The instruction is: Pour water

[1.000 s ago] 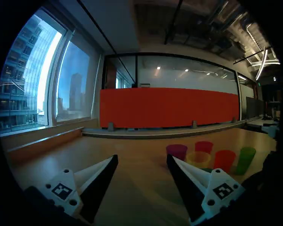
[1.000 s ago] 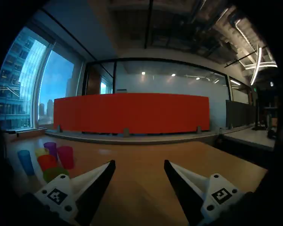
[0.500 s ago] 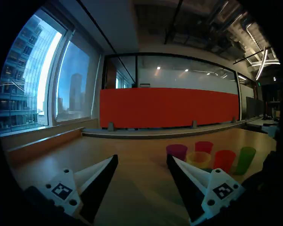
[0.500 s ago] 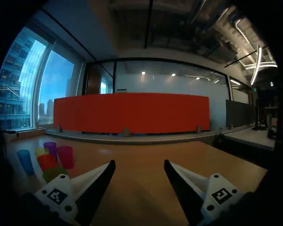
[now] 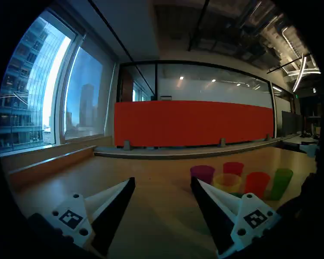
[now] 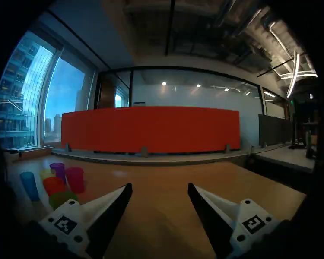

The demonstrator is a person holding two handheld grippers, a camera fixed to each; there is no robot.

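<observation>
Several coloured plastic cups stand in a cluster on the wooden table. In the left gripper view I see a purple cup, a yellow cup, a pink cup, an orange-red cup and a green cup, ahead and to the right of my left gripper, which is open and holds nothing. In the right gripper view the same cluster sits far left: blue cup, purple cup, pink cup, orange-red cup, green cup. My right gripper is open and holds nothing.
A long orange divider panel runs along the table's far edge. Large windows are on the left. Another desk lies beyond the table's right edge. Bare wood stretches ahead of both grippers.
</observation>
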